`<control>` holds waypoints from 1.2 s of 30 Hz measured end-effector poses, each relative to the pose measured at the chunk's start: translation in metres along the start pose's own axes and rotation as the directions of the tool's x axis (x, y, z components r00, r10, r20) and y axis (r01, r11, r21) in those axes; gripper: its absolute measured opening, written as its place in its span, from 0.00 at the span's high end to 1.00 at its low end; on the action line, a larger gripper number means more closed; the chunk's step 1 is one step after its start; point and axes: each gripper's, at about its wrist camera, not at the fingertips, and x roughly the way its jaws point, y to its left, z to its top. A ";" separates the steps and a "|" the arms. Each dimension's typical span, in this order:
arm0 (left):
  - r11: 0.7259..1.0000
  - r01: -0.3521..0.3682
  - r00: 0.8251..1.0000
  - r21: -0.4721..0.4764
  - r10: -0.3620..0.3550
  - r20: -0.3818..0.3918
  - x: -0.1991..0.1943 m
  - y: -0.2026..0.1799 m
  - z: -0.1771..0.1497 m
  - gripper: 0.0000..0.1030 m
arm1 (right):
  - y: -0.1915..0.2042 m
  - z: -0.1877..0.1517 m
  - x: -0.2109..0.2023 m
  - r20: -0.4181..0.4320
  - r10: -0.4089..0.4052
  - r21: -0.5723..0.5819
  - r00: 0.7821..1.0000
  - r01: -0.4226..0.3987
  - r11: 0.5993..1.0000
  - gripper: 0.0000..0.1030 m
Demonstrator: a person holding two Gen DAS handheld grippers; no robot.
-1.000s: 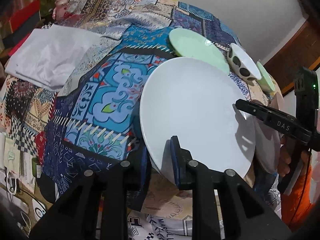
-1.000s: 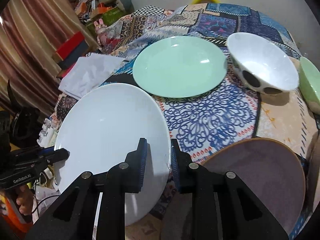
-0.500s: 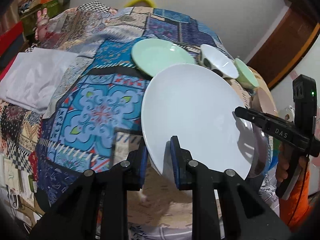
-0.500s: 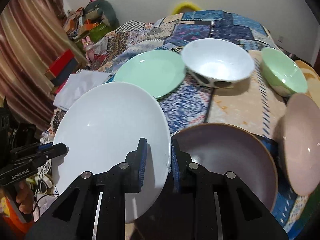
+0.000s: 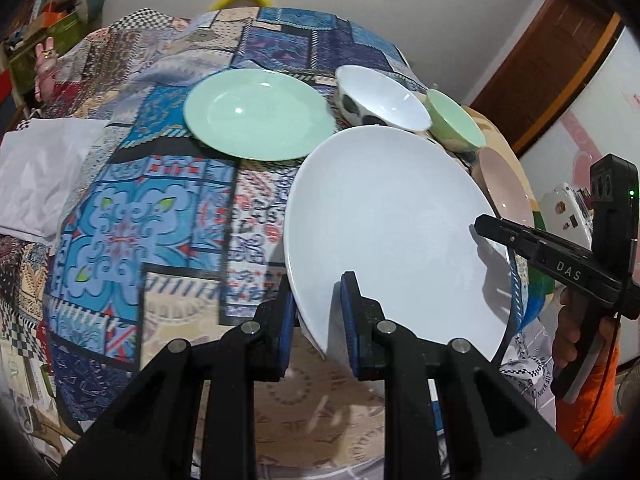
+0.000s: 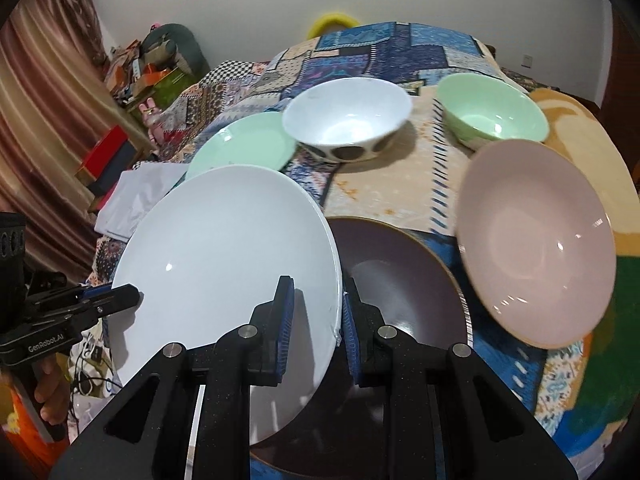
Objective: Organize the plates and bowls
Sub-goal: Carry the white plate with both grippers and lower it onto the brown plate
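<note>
Both grippers hold one large white plate by opposite rims, lifted above the table. My left gripper is shut on its near-left rim. My right gripper is shut on its right rim. In the right wrist view a dark brown plate lies on the table just under and to the right of the white plate. A pink plate lies further right. A mint plate, a white bowl with dark spots and a mint bowl stand further back.
The table wears a patchwork cloth. A white cloth lies at its left edge. Boxes and clutter stand beyond the table's left side by a curtain. A wooden door is at the right.
The white plate, held by both grippers, has moved right across the table, over the brown plate. The pink plate and mint bowl have come into the right wrist view.
</note>
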 end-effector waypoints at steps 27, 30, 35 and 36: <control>0.998 -0.009 0.994 0.058 0.015 -0.112 0.062 -0.045 0.005 0.79 | -0.064 -0.029 -0.007 -0.039 0.007 0.099 0.999 -0.003 0.995 0.79; 0.999 -0.003 0.993 0.051 0.009 -0.120 0.063 -0.044 0.005 0.78 | -0.064 -0.030 -0.009 -0.041 0.005 0.095 0.999 -0.001 0.995 0.79; 0.998 -0.003 0.991 0.062 0.011 -0.130 0.067 -0.048 0.006 0.77 | -0.064 -0.030 -0.012 -0.048 -0.003 0.086 0.999 0.008 0.996 0.80; 0.998 -0.002 0.991 0.064 0.011 -0.132 0.069 -0.049 0.006 0.76 | -0.064 -0.031 -0.014 -0.049 -0.010 0.081 0.999 0.014 0.997 0.79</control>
